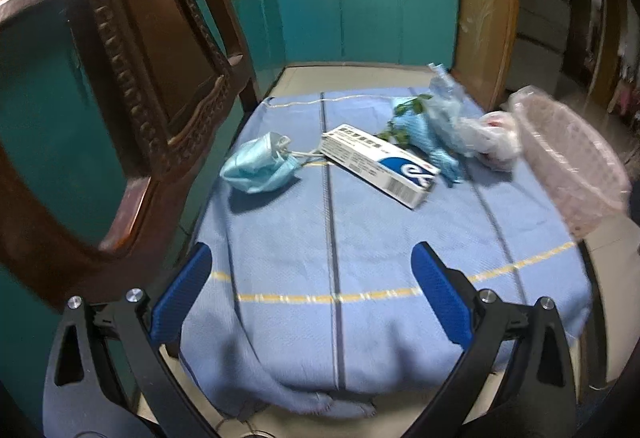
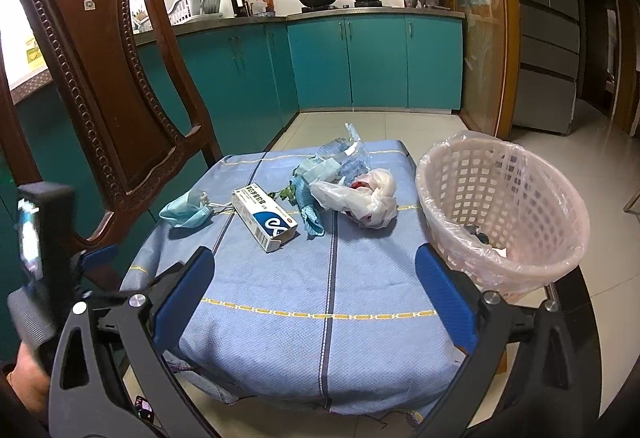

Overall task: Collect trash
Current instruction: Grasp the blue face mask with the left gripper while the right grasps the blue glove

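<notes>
we start with the carved wooden chair (image 2: 100, 78) standing at the far left, then the table under its blue cloth (image 2: 320, 278), which carries all the trash along its far half. at the table's right edge sits the pink lattice waste basket (image 2: 500, 206), lined with a clear bag; a few small dark and pale scraps lie at its bottom, too small to name.

both grippers hover over the near edge with jaws wide apart and nothing between them: our left gripper (image 1: 312, 278) and our right gripper (image 2: 316, 278).

the trash lies ahead of both, in a row running left to right: a crumpled blue face mask (image 1: 260, 166), a white and blue carton (image 1: 380, 166) with its long axis slanting from far left to near right, a blue wrapper with green leaves (image 1: 424, 126), and a knotted white plastic bag (image 2: 360, 198) nearest the basket. we judge the right gripper better placed for the bag, the left for the mask. nothing is yet picked up.
</notes>
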Available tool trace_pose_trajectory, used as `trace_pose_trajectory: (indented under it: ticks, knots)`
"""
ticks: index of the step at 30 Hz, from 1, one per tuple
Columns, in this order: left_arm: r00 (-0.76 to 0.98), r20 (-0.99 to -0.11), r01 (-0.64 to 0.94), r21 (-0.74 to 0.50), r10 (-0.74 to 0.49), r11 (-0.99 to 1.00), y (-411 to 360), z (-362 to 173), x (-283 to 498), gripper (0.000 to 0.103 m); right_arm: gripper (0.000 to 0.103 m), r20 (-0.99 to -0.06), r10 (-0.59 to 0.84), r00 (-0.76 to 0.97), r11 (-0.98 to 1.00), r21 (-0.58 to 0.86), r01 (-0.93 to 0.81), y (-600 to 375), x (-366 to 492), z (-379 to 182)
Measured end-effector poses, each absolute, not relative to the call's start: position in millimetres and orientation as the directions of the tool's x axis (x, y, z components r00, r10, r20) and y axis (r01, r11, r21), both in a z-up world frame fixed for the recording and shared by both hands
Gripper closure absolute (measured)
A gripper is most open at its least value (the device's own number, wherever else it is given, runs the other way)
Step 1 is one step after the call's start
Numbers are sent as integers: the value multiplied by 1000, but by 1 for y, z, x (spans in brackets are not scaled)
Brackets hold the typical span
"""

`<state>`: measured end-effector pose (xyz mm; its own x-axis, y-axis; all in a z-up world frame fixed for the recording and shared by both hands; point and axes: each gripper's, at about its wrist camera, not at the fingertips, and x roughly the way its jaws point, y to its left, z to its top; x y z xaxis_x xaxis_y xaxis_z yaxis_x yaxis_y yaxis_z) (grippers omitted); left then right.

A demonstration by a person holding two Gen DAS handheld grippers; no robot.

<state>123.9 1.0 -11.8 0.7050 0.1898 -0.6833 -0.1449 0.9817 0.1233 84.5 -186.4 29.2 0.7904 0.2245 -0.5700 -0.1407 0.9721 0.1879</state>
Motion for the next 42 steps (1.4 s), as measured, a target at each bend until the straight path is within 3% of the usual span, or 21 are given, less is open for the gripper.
trace_pose_trajectory:
  ticks: [9,11,15,18,20,21,23,26,30,32,35,39,42]
  knots:
    - [601,-675,-240,358,427,902,8,-40,218,14,5,-606,250,755,965,221,-142,-188,94,20]
    - [577,-681,-251,377,451,891,13,-45,234,22,5,-617,269,739,959,244,-146,-189,99,15]
    - [532,-700,-267,396,477,879,29,-52,259,23,7,-644,291,708,953,261,-154,-185,116,6]
    - [496,-739,-240,387,456,890,39,-64,270,46,17,-666,298,684,953,252,-171,-178,140,-1]
    - [486,-764,-241,350,425,905,43,-66,270,69,28,-680,322,659,944,285,-168,-179,158,-11]
    - [489,-770,-233,337,409,912,44,-66,269,75,35,-685,342,643,936,312,-165,-179,168,-15]
    - [510,-768,-225,315,387,922,46,-57,262,88,40,-695,369,617,924,348,-161,-178,190,-26]
    - [592,-751,-207,211,294,955,46,-20,234,91,43,-701,352,620,933,318,-170,-169,212,-37]
    - [761,-644,-95,-2,72,995,45,40,170,91,43,-718,328,615,943,287,-168,-153,237,-50]
    - [813,-582,-58,-69,7,996,48,54,142,91,43,-722,310,619,950,267,-164,-146,249,-54]
    - [831,-556,-47,-123,-30,991,55,53,111,92,47,-744,283,606,959,241,-152,-136,270,-64]
    - [799,-599,-23,-120,-54,993,50,38,100,92,94,-767,275,579,961,212,-176,-127,282,-76]
    - [787,-615,-18,-99,-47,995,49,33,105,92,95,-745,301,596,954,238,-184,-132,274,-67]
